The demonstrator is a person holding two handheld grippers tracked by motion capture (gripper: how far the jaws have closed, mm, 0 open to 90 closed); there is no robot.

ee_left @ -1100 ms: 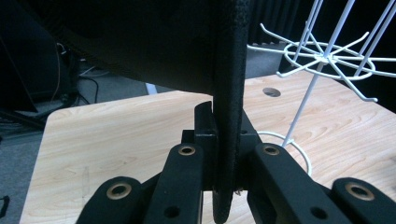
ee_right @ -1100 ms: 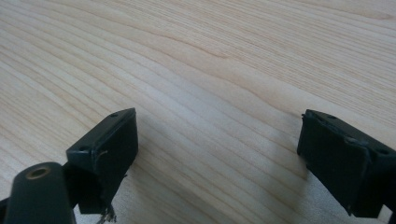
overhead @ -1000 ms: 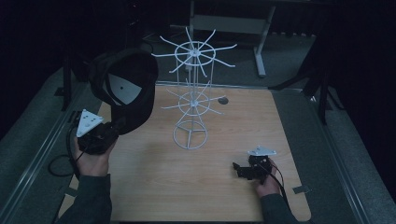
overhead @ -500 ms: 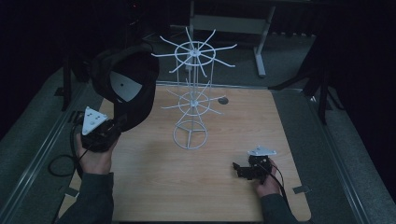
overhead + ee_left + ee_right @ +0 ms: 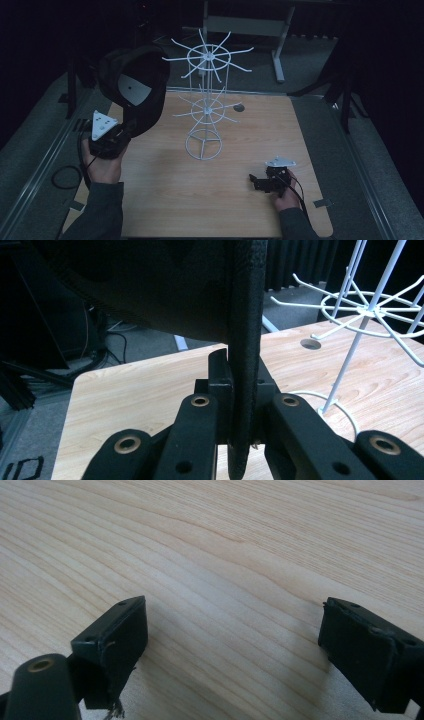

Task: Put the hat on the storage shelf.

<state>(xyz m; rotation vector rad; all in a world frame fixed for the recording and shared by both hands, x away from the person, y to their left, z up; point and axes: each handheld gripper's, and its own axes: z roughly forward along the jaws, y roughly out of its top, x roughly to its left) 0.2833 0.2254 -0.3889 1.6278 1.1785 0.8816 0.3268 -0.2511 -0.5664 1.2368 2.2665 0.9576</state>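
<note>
Now the left gripper (image 5: 122, 134) is up off the wooden table (image 5: 165, 200), jaws clamped on the brim of a black cap (image 5: 135, 90) held beside the white wire rack (image 5: 205, 107), whose hooks hang bare. Open tabletop lies between. Over near the right edge, the right gripper (image 5: 257, 181) sits low, jaws spread wide over bare wood.

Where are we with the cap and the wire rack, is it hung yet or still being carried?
Done: the left hand-held gripper has the black cap clamped by its edge and lifted off the table. In hand: the cap is held up left of the white wire rack, apart from its hooks. Left: getting it onto a hook, probably. The right hand-held gripper rests open on the table, holding nothing.
</note>
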